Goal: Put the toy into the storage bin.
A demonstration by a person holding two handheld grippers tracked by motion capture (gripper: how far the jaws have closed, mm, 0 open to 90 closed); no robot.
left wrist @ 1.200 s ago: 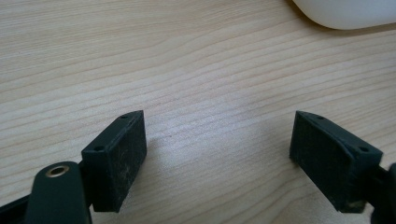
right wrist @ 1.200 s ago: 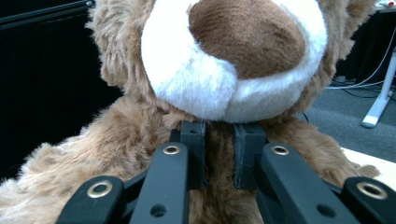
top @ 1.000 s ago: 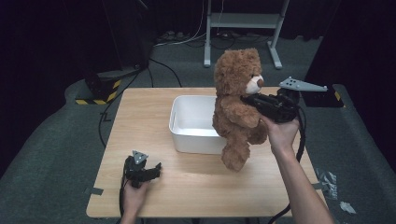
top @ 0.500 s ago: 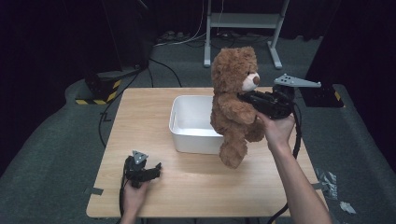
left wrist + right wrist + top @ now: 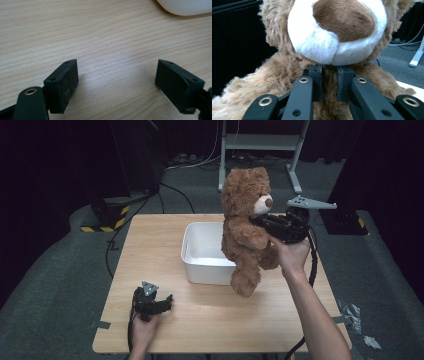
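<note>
Over bin edge: teddy bear upright, white bin just left-below.
Right claw: clamped on bear's neck.
Left claw: apart, idle on desk.

Bear ears cropped in right gripper view; tub right side behind bear.

Pale wooden table lies right under the left gripper's fingers — well beyond the right gripper's fingers, a grey metal stand and floor cables.

Brown teddy bear, white muzzle; white bin; pale wood-grain table.
</note>
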